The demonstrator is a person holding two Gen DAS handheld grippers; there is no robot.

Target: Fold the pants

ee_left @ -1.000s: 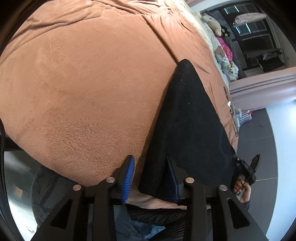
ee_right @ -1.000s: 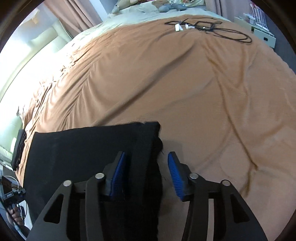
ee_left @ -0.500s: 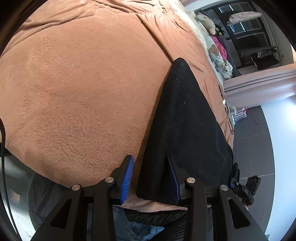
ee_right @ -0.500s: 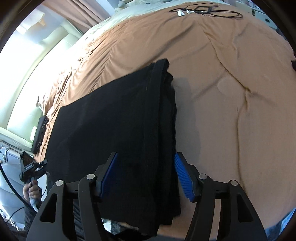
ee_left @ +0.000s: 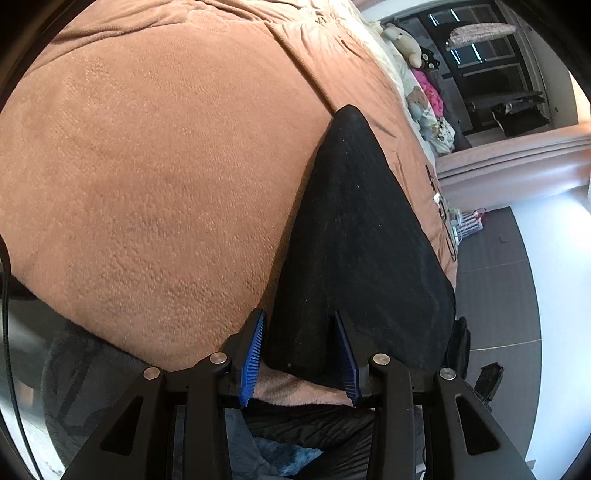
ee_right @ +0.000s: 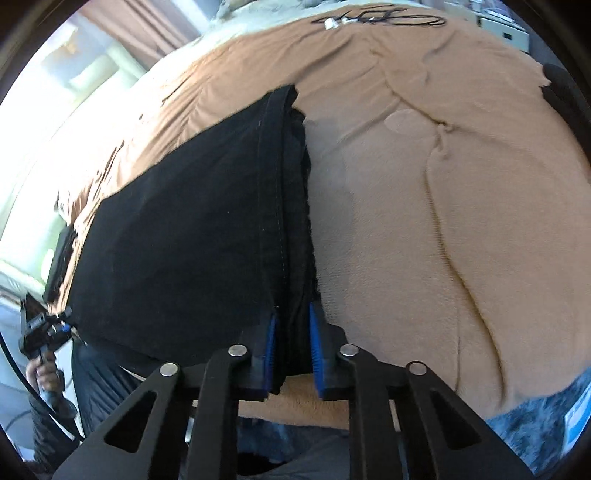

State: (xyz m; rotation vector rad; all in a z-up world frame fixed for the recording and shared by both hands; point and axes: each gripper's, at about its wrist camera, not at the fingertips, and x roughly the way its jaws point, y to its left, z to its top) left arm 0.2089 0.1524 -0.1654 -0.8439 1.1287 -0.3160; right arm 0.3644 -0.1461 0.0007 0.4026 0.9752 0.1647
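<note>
Black pants (ee_left: pixel 362 229) lie folded lengthwise on a brown blanket (ee_left: pixel 147 166) that covers a bed. Their near corner sits between the blue pads of my left gripper (ee_left: pixel 299 350). Its jaws stand apart, and a strip of blanket shows beside the left pad. In the right wrist view the pants (ee_right: pixel 192 229) run away to the left. My right gripper (ee_right: pixel 293 347) is closing on their stacked, stitched edge near the bed's front, and both pads press the cloth. At the far left, a hand (ee_right: pixel 46 373) holds the left gripper's body (ee_right: pixel 40 328).
Black cables (ee_right: pixel 376 18) lie at the far end of the blanket (ee_right: pixel 424 184). Soft toys (ee_left: pixel 406 37) crowd the bed's far side, beyond them dark shelving. Grey floor (ee_left: pixel 495 288) lies to the right. A dark flat object (ee_right: pixel 61 254) rests at the bed's left edge.
My right gripper drew back along the pants' edge toward the bed's front, widened, then closed on the stacked edge. The left gripper stayed put with the corner between its jaws.
</note>
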